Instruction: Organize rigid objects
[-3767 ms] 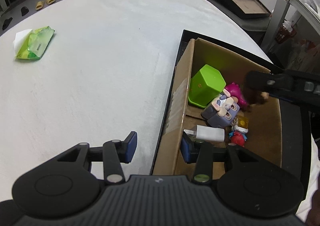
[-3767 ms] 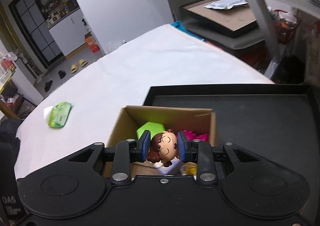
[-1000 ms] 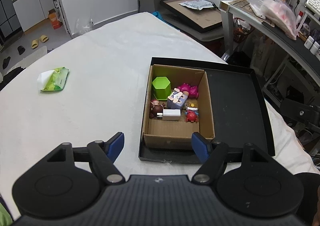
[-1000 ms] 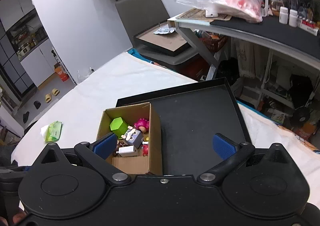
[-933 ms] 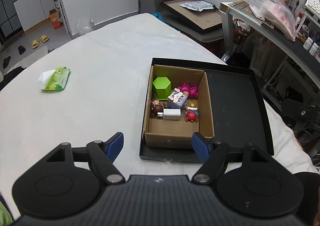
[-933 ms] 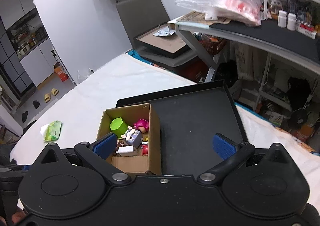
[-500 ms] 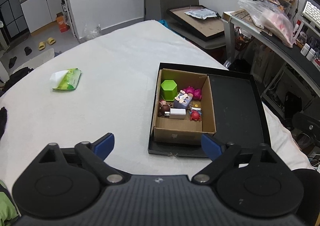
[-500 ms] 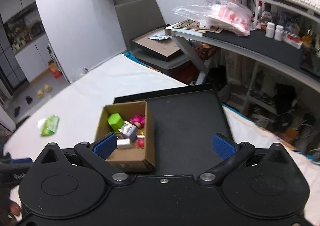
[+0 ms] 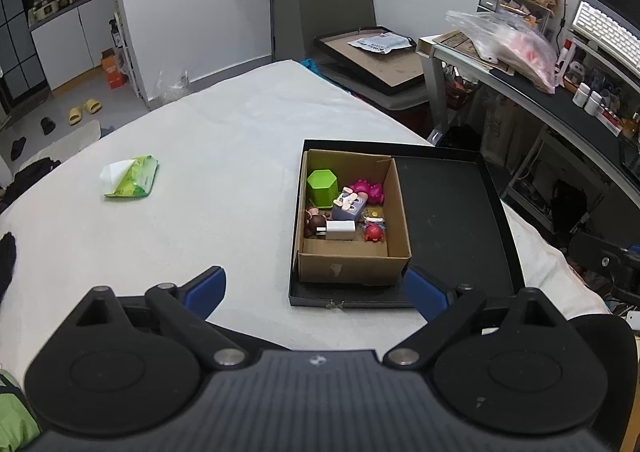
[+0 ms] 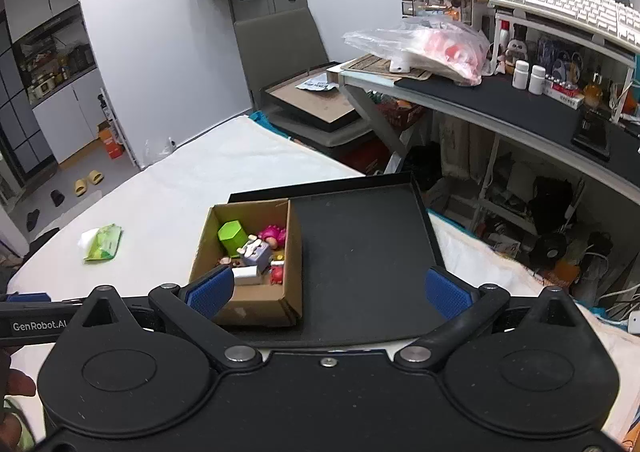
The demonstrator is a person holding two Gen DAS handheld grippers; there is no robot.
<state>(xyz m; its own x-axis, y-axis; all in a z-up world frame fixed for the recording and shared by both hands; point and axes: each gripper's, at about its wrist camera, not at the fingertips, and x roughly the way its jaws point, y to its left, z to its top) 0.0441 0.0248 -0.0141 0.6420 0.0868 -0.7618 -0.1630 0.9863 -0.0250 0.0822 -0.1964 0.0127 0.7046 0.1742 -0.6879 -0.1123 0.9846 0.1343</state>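
A white surface (image 9: 208, 179) carries a black tray (image 9: 448, 211); the cardboard box (image 9: 352, 268) in its left part holds the toys (image 9: 348, 207). Left gripper (image 9: 316, 292) and right gripper (image 10: 326, 292) hover wide, empty.

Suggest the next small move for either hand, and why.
Probably none beyond parking: both the left tongs and right tongs are open and empty, and the toys sit inside the cardboard box. Only a green wipes pack lies loose on the white cover, and it looks soft, not rigid.
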